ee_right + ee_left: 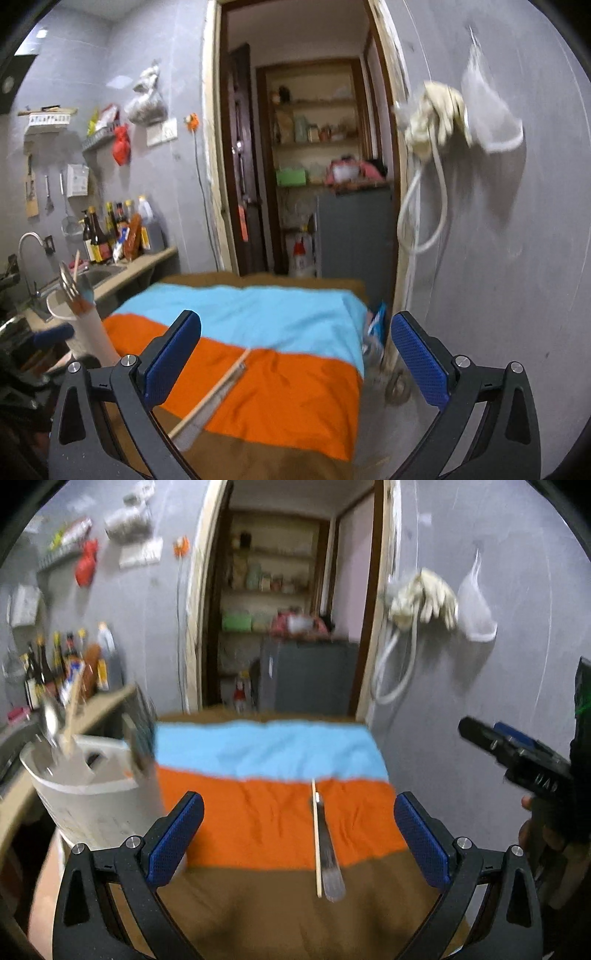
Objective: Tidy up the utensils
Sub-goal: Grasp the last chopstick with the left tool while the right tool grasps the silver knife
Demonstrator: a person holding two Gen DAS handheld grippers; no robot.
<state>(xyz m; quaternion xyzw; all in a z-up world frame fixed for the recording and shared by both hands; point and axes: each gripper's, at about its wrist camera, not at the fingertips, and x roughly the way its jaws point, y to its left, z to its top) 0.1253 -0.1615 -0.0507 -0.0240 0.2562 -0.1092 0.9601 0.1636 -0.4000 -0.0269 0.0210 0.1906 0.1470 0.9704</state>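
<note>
On the orange band of the striped blue, orange and brown cloth (258, 812), at about 5 o'clock from the centre of the left wrist view, a thin pale wooden chopstick (315, 834) lies touching a flat metal utensil (328, 864); blur hides whether that one is a knife or a spoon handle. The white plastic holder cup (92, 797) stands at 9 o'clock, already carrying a metal spoon (50, 720) and wooden sticks. The likely step is picking up this pair for the cup. To do it well, come down with the fingers straddling one piece across its width near mid-length, so it does not tip, and separate the two rather than pinching both. The left gripper (299, 834) hangs above the cloth with jaws spread wide, holding and touching nothing. The right gripper (295, 354) is equally wide and empty, the pair lying at 7 o'clock between its fingers in its own view
</note>
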